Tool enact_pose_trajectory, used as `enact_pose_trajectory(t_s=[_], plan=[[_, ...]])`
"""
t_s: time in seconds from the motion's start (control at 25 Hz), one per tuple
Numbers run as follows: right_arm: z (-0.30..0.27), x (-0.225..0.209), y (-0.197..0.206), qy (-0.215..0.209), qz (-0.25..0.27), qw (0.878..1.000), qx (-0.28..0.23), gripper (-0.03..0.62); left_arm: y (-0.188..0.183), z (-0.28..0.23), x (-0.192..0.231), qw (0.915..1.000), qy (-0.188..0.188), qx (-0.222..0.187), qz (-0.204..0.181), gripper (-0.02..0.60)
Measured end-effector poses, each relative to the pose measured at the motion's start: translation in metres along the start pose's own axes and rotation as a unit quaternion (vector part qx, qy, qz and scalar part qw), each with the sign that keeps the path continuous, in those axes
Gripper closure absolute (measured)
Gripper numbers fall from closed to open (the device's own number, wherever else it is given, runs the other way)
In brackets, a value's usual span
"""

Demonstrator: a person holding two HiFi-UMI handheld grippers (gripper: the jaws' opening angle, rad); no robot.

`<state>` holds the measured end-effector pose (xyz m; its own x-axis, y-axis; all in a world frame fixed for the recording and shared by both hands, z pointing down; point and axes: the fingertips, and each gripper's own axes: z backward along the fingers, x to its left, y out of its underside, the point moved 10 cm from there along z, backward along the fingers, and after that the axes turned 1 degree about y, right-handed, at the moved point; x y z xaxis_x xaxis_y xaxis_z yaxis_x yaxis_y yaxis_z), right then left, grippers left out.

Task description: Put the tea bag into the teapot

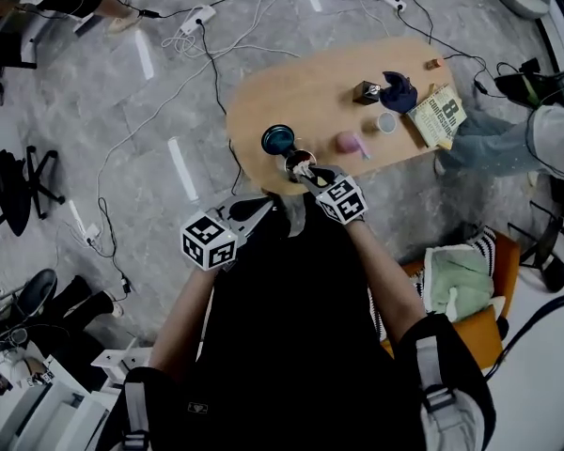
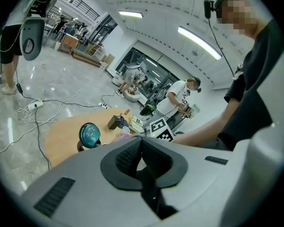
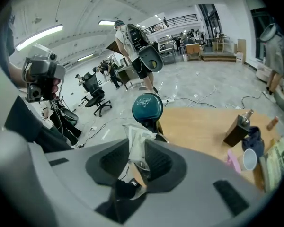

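Right gripper view: the right gripper (image 3: 138, 146) has its two dark pads closed on a translucent white paper tea bag (image 3: 134, 135). The bag's long axis runs along the jaws; its crumpled upper end projects past the tips and its lower part trails back into the jaw throat. Seen through the gap between the pads is a curved glass rim, taken to be the mouth of the clear glass teapot (image 3: 142, 165). The round teal lid (image 3: 147, 107) stands raised on edge just beyond the tips. The bag therefore appears to lie over or just short of the opening, with the lid behind it rather than across it.

Head view: the teapot (image 1: 297, 161) sits at the near edge of the oval light-wood table (image 1: 310, 83), with the right gripper (image 1: 307, 170) right at it. The left gripper (image 1: 263, 210) hangs back by the person's body, off the table edge, and is the farther of the two.

Left gripper view: the pads meet at their tips with nothing between them.

By this reading, the coming move turns on keeping the bag's axis pointed down into the mouth, clear of the raised lid, before the pads part.
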<state>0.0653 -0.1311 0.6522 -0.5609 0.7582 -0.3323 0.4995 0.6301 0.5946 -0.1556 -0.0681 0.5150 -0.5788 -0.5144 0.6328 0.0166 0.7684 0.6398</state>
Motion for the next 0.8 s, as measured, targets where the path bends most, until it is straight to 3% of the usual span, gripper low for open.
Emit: enact_pose_trajectory(t_s=[0.56, 0.8], plan=[[-0.031, -0.014, 0.003, -0.012, 0.023, 0.998, 0.049, 0.485, 0.0, -0.009, 0.006, 0.9997, 0.001, 0.021, 0.011, 0.569], [-0.038, -0.013, 0.007, -0.004, 0.026, 0.999, 0.043, 0.484, 0.007, -0.004, 0.003, 0.9996, -0.009, 0.023, 0.012, 0.569]])
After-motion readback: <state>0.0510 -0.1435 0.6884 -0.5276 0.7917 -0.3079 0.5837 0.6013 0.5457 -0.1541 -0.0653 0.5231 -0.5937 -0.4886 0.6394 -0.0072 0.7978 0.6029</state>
